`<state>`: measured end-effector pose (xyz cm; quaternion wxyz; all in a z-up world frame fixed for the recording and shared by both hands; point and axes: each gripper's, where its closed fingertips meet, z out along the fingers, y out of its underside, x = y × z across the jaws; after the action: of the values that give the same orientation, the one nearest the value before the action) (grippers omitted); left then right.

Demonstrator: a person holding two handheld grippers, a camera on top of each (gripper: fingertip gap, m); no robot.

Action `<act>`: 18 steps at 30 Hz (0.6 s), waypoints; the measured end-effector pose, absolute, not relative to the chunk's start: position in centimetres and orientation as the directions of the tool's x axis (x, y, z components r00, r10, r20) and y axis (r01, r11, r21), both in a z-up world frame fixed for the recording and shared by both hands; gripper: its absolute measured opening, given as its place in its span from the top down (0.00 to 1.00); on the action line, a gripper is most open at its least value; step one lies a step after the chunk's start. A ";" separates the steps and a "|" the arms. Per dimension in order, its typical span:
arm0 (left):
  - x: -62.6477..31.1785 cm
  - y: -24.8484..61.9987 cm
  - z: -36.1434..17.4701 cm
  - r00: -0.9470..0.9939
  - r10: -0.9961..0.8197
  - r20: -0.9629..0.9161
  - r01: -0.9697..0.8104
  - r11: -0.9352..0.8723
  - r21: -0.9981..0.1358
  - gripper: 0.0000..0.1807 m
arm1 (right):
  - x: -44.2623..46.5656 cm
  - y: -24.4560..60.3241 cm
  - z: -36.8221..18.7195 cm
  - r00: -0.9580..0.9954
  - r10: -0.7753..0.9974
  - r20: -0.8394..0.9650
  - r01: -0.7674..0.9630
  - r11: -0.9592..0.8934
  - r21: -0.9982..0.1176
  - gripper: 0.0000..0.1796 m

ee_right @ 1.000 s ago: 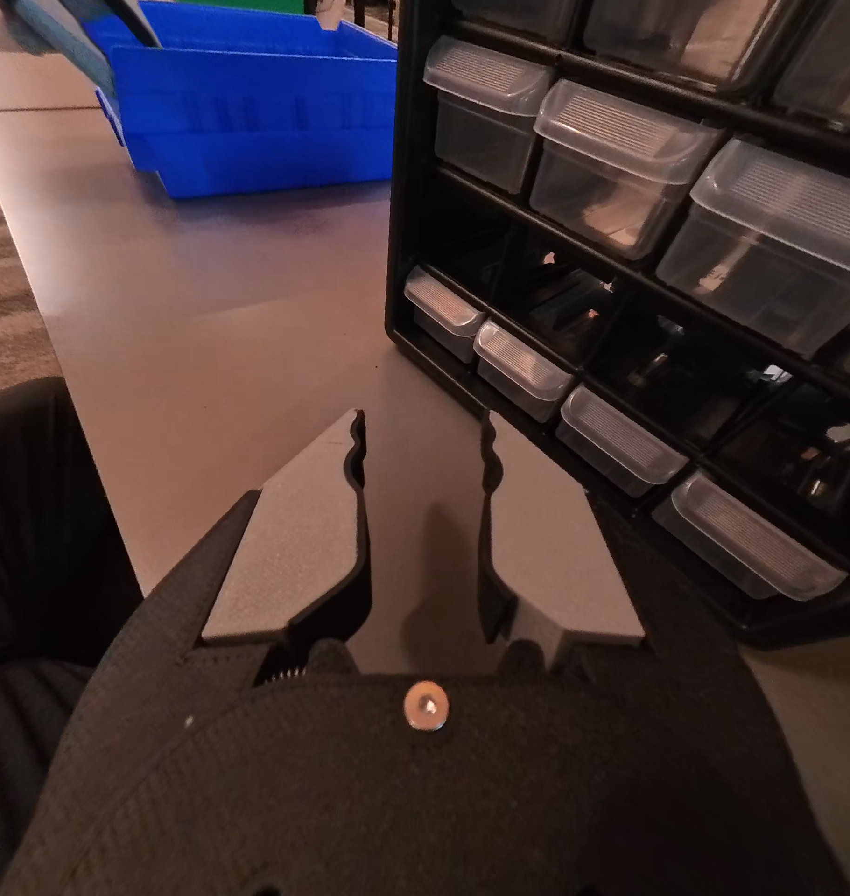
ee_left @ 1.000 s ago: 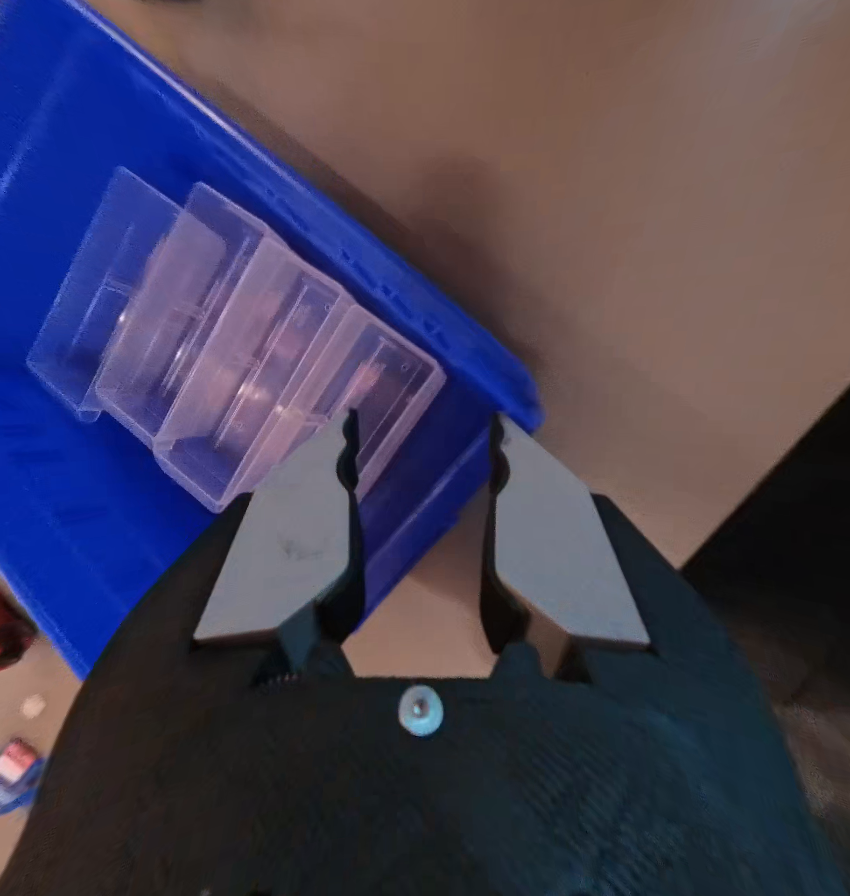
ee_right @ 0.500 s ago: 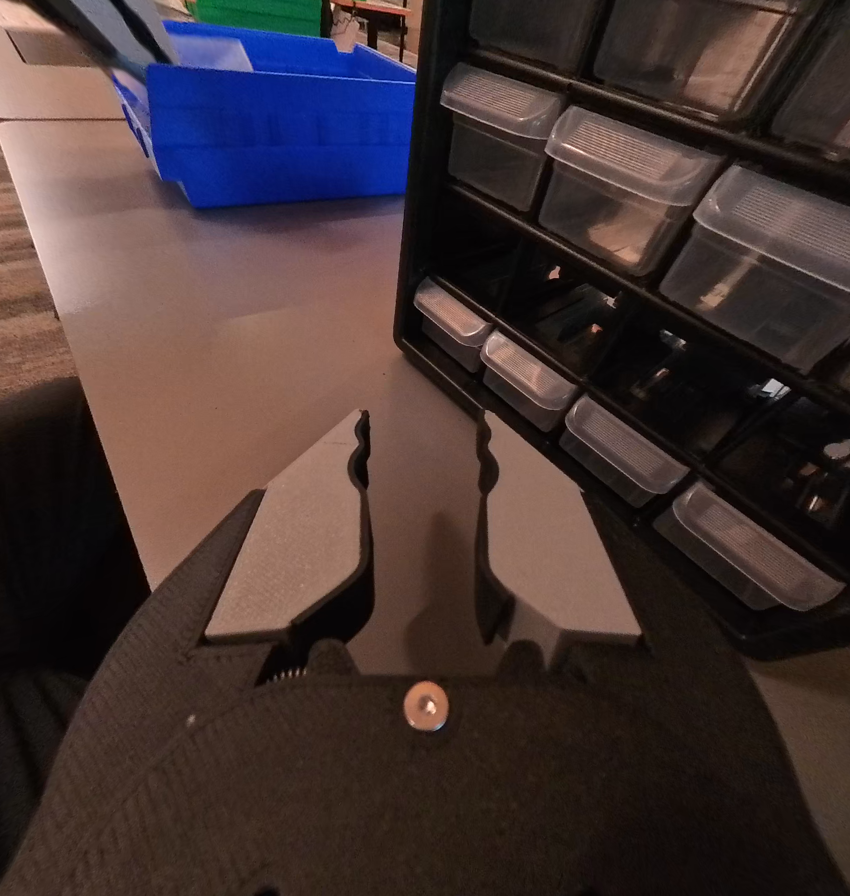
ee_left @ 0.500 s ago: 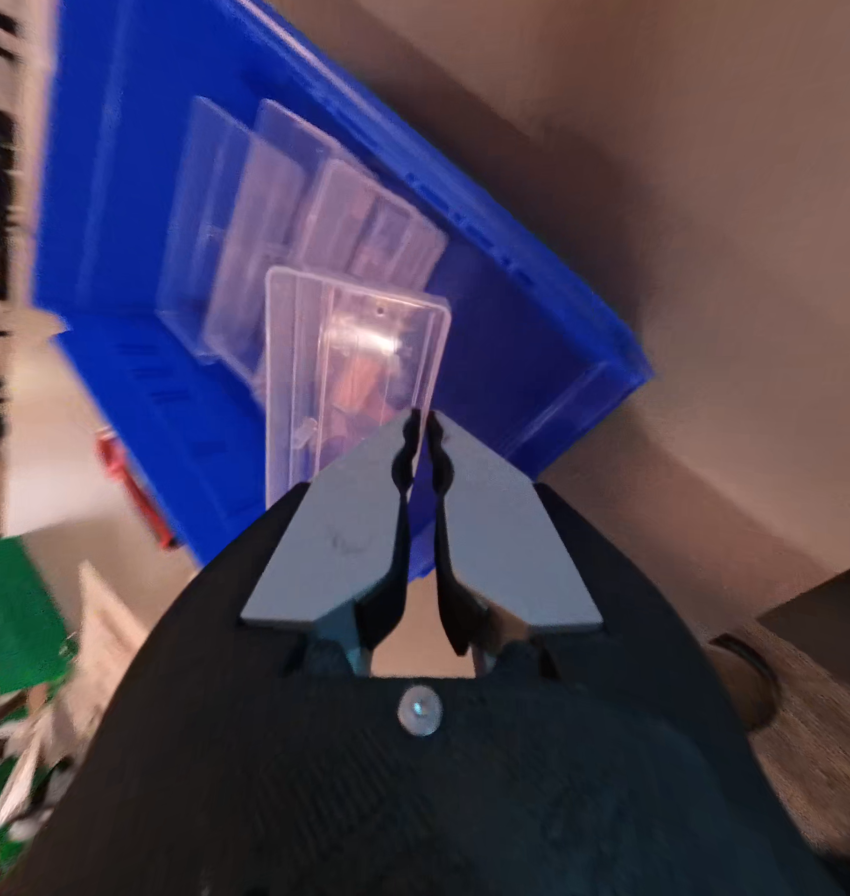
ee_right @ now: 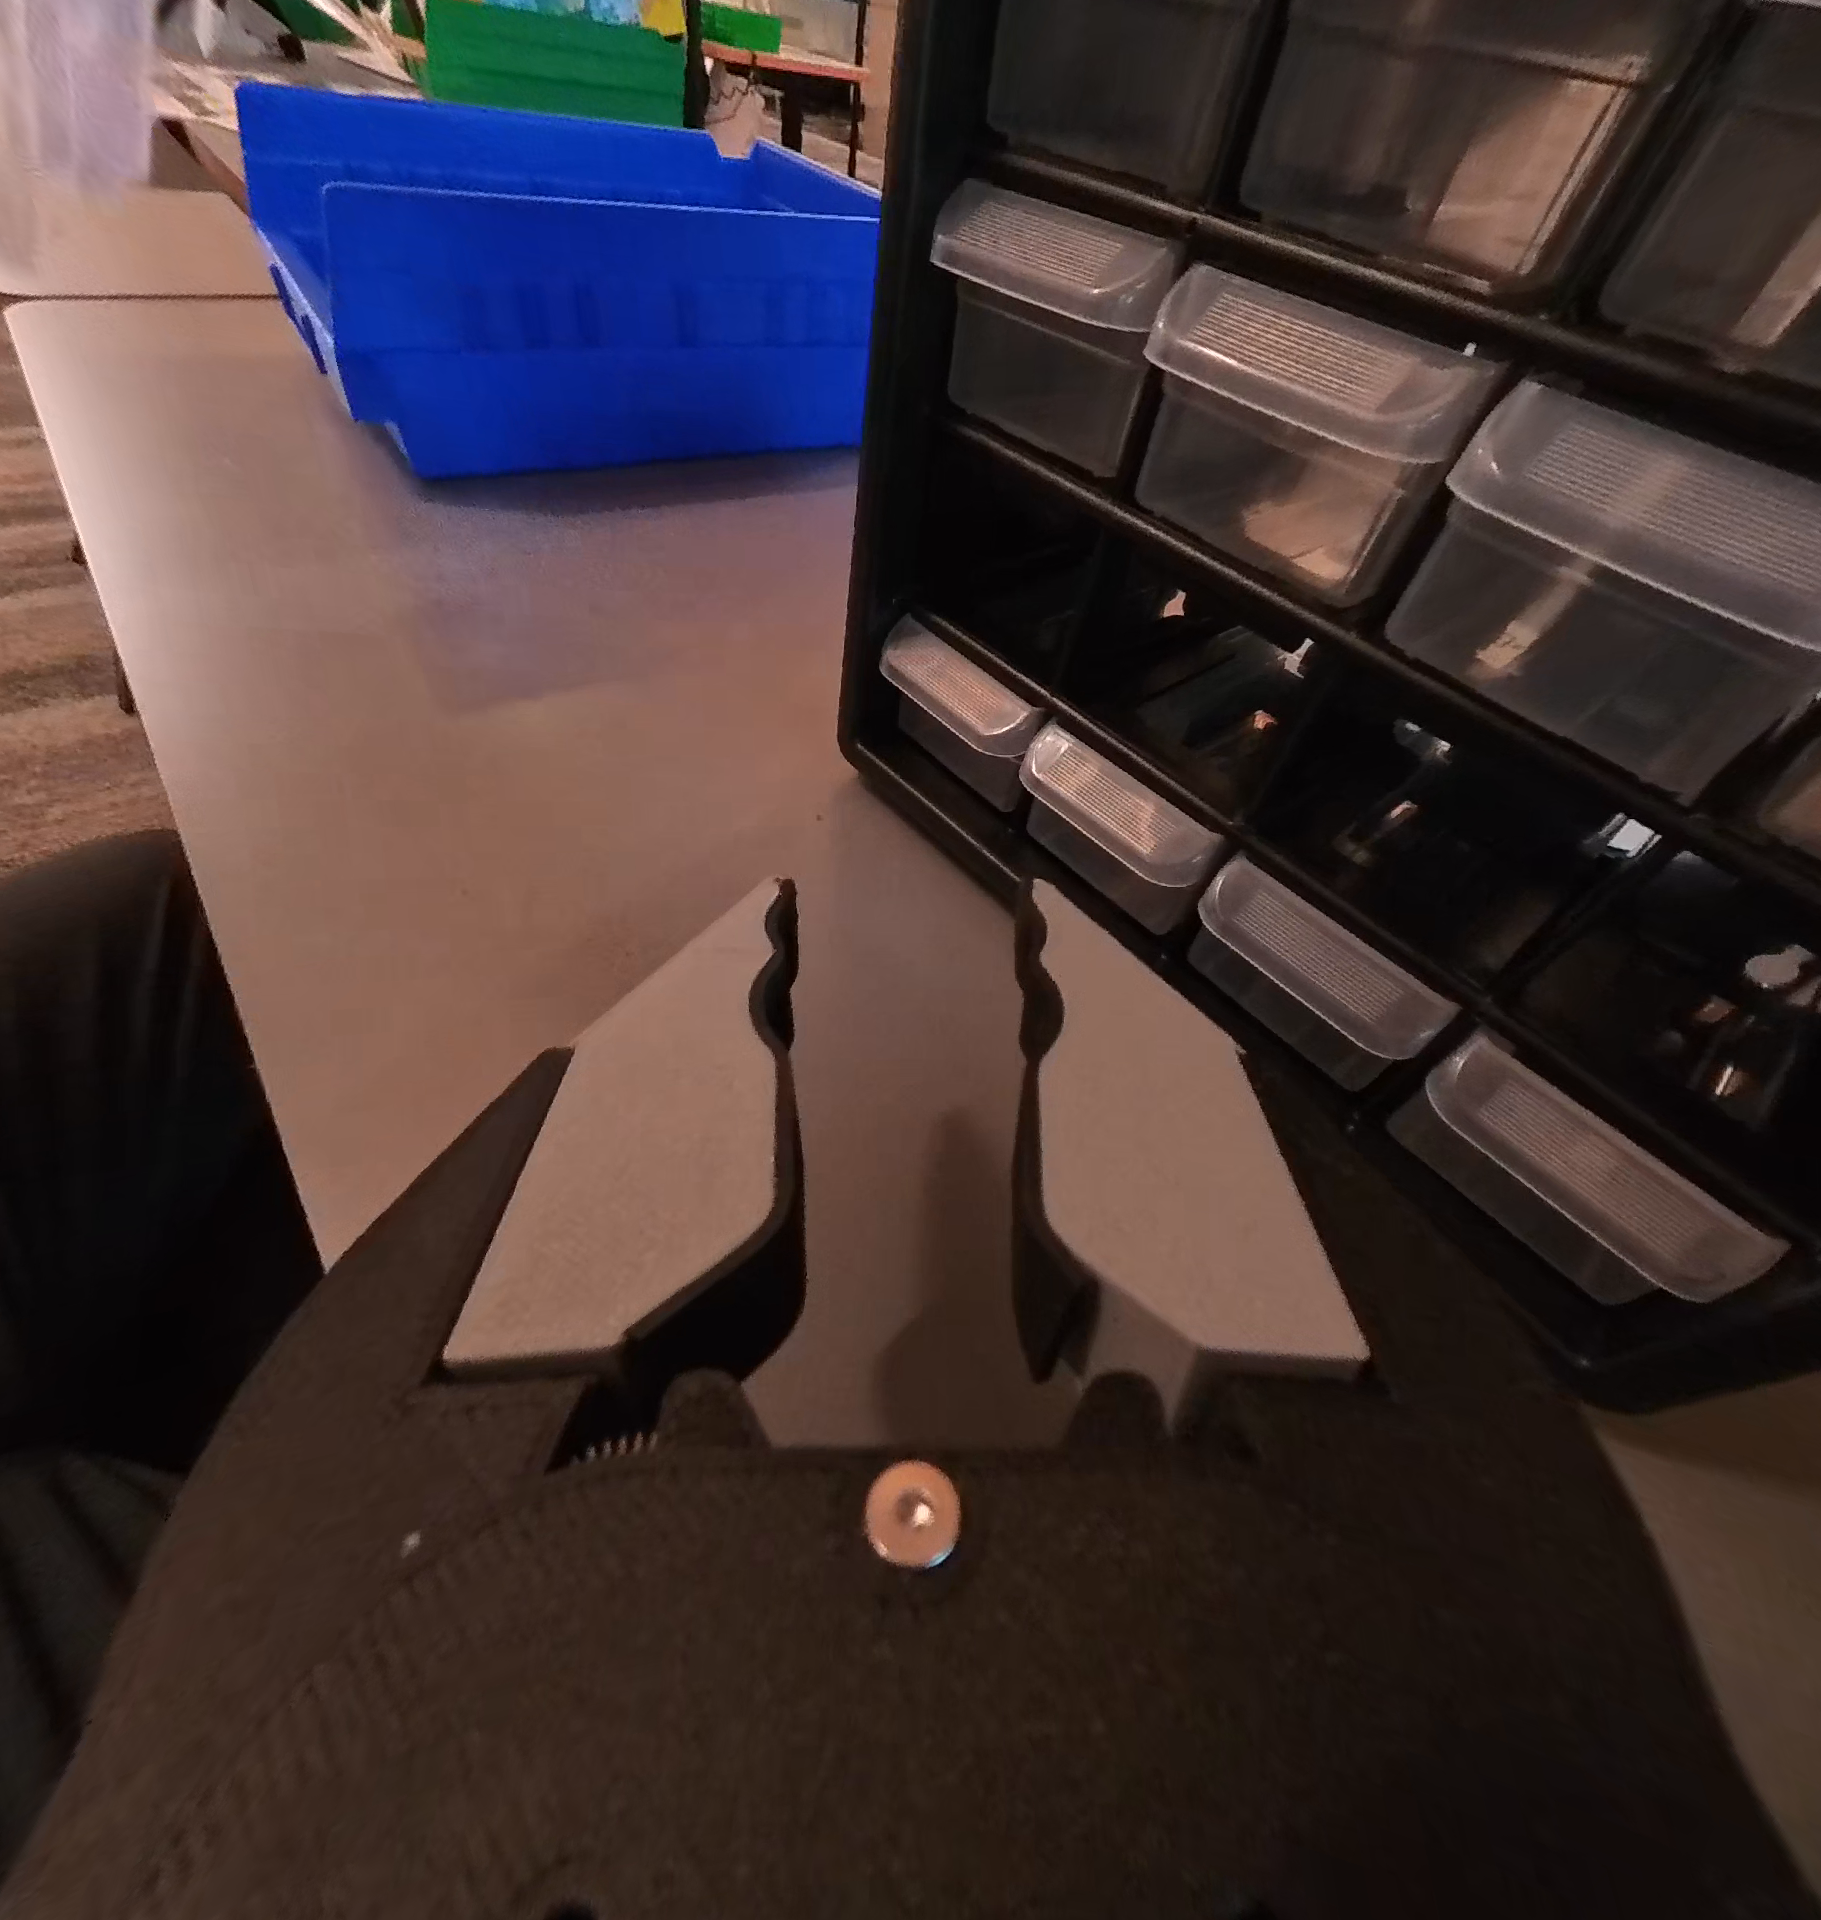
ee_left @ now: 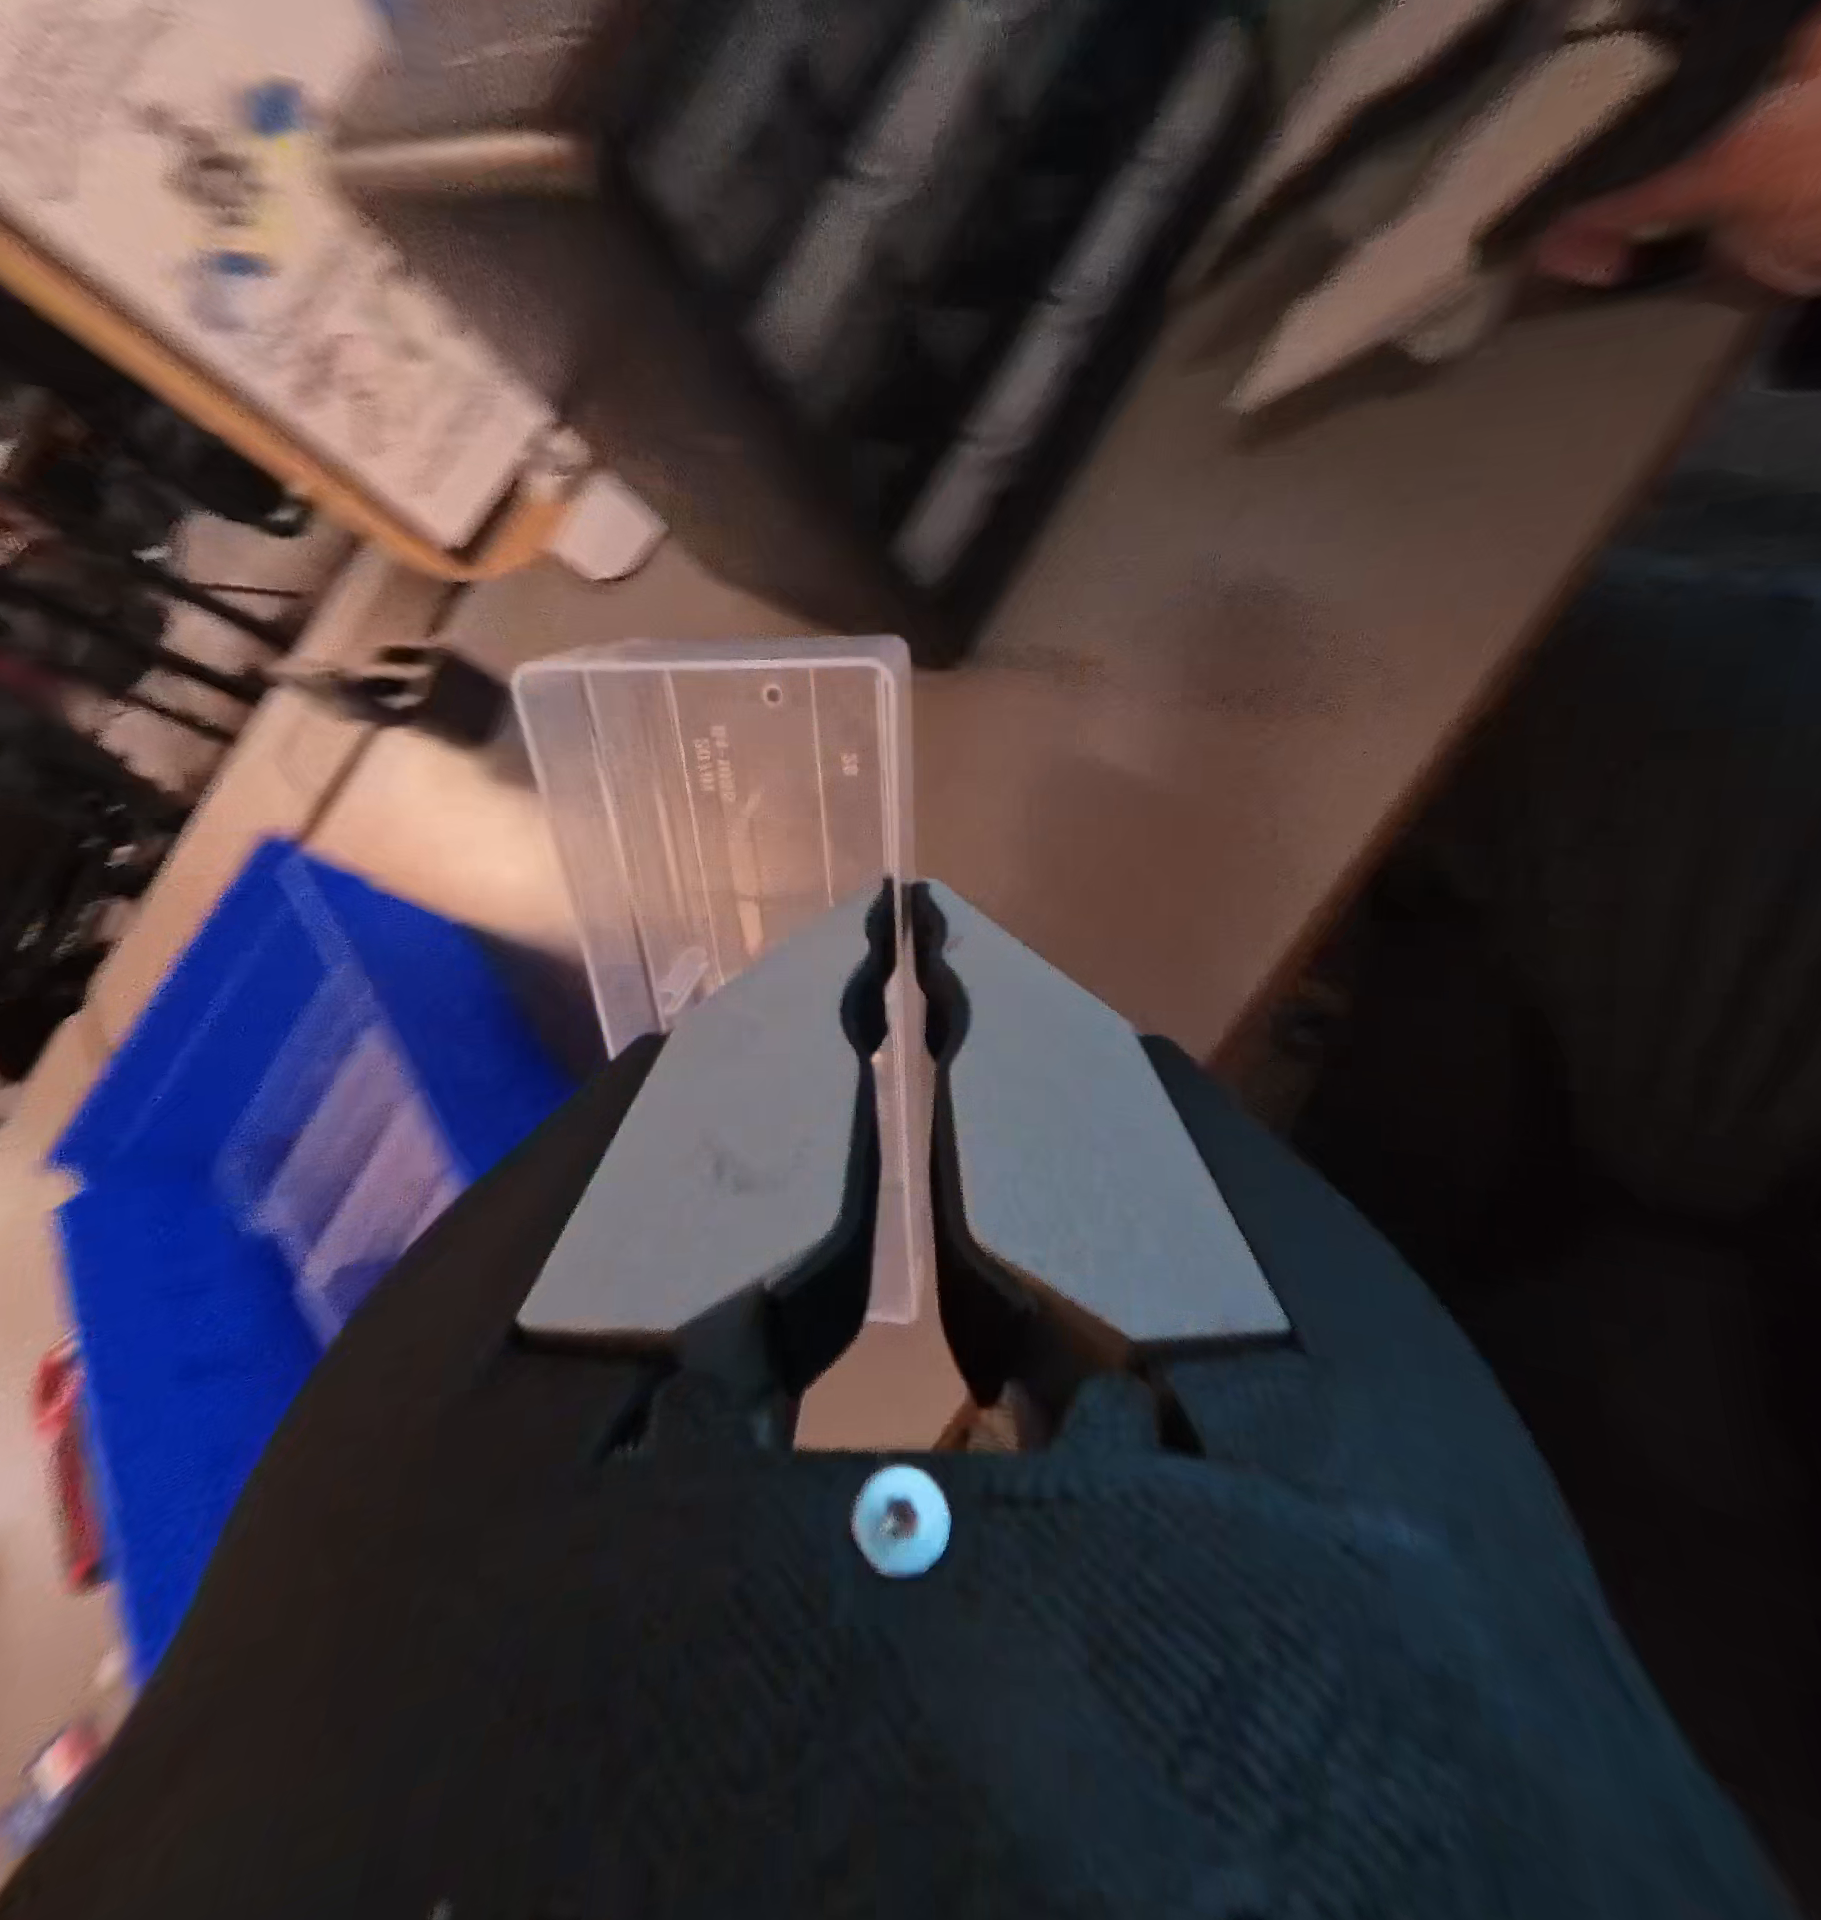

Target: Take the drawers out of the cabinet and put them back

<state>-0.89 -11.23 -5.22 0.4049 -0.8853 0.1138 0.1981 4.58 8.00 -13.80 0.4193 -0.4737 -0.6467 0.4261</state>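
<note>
My left gripper [ee_left: 901, 894] is shut on the wall of a clear plastic drawer [ee_left: 719, 821] and holds it in the air above the table, away from the blue bin [ee_left: 210, 1195]. More clear drawers [ee_left: 334, 1153] lie in that bin. The black cabinet [ee_left: 885, 260] is blurred ahead in the left wrist view. In the right wrist view the cabinet [ee_right: 885, 499] stands at the right with clear drawers [ee_right: 1290, 436] in it and several empty slots [ee_right: 1228, 707] in one row. My right gripper [ee_right: 901, 914] is open and empty over the table in front of the cabinet.
The grey table [ee_right: 490, 644] runs from the bin [ee_right: 573, 312] to the cabinet. Its left edge drops to carpet [ee_right: 23, 582]. Green crates [ee_right: 563, 62] stand behind the bin. A hand on the other gripper [ee_left: 1508, 177] shows at the top right of the left wrist view.
My left gripper closed on a clear drawer in the blue bin, lifted it out and swung it towards the cabinet. My right gripper stayed open and barely shifted.
</note>
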 end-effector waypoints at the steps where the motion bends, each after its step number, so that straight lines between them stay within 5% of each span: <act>1: 0.7 -10.0 -6.9 0.901 -0.089 -0.425 -0.373 -0.660 -0.652 1.00 | 4.6 8.0 -13.8 -0.199 0.970 0.138 0.254 0.187 -0.949 0.78; 6: 3.6 -5.1 -14.6 0.935 -0.187 -0.301 -0.329 -0.777 -0.537 1.00 | 4.8 8.2 -13.4 -0.185 0.973 0.137 0.229 0.178 -0.957 0.78; 13: 6.2 1.5 -16.3 0.969 -0.119 -0.215 -0.227 -0.771 -0.595 0.99 | 4.8 8.4 -13.3 -0.193 0.976 0.100 0.231 0.144 -0.962 0.78; 18: 7.0 1.4 -13.8 0.990 -0.082 -0.115 -0.140 -0.692 -0.708 0.75 | 4.9 8.4 -13.1 -0.193 0.977 0.095 0.220 0.137 -0.966 0.78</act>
<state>6.96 1.39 -13.75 0.3875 -0.9191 0.0606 0.0372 4.90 8.39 -13.12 0.4192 -0.4774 -0.6267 0.4512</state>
